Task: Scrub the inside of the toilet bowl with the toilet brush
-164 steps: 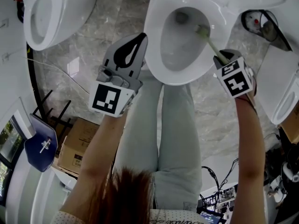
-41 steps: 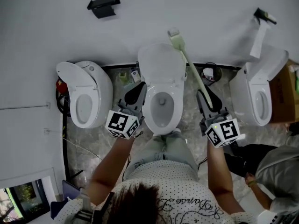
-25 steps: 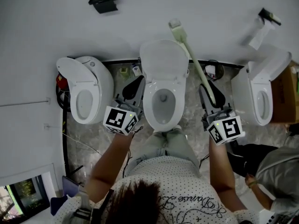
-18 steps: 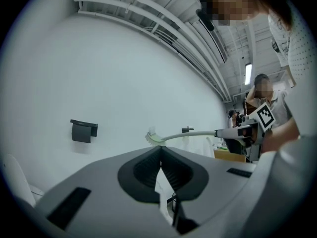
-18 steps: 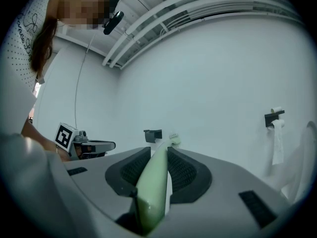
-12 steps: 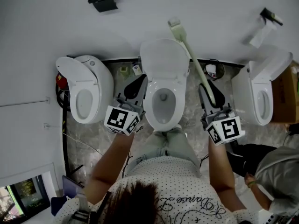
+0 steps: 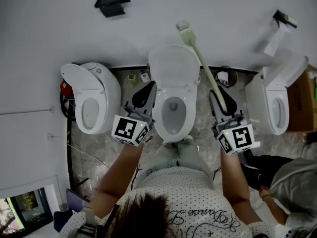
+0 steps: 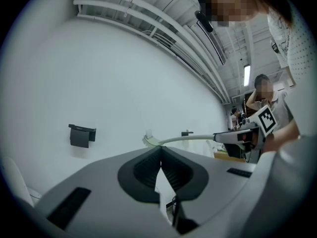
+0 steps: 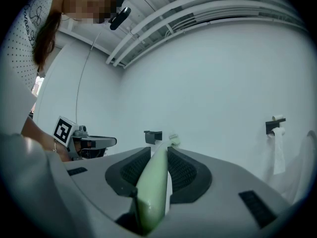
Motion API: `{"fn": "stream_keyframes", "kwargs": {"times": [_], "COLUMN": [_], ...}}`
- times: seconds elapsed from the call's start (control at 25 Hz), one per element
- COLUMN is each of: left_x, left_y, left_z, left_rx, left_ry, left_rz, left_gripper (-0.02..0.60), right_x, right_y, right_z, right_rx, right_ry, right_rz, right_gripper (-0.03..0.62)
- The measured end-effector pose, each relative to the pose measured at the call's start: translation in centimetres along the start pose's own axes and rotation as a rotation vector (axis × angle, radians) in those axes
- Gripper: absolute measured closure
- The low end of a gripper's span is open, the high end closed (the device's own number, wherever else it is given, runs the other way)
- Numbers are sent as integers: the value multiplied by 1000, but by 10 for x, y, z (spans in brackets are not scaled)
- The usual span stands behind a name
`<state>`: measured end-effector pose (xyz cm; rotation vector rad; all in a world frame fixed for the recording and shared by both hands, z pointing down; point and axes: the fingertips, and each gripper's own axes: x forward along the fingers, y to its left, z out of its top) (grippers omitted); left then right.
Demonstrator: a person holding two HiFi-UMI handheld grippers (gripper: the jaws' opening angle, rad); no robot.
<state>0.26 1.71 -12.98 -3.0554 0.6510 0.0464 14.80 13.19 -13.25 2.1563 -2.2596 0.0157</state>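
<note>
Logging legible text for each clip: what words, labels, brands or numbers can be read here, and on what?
No text is readable.
Shirt: cursive print, too blurred to read.
Left gripper and right gripper cubes: square marker patterns only, no letters.
Toilet brush: no label visible.

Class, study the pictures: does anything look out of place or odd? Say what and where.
The toilet brush, clamped in the right tool, is raised with its head toward the wall, well outside the middle toilet bowl. Odd for scrubbing; nothing looks spilled or damaged.
</note>
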Motion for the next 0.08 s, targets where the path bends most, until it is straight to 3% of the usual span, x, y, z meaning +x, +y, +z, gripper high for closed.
{"fn": "stream_keyframes", "kwargs": {"times": [0.08], "left_x": [-1], "left_y": [-3], "left_z": [1], "left_rx": [-2], "left_ry": [-5], "left_rz": [-3], "left_gripper": [577], "right_x": [-2], "right_y": [0], "right_z": [0], "right_rx": [-6], "right_ry": [2], "right_rz": [-1], "right_gripper": [477]}}
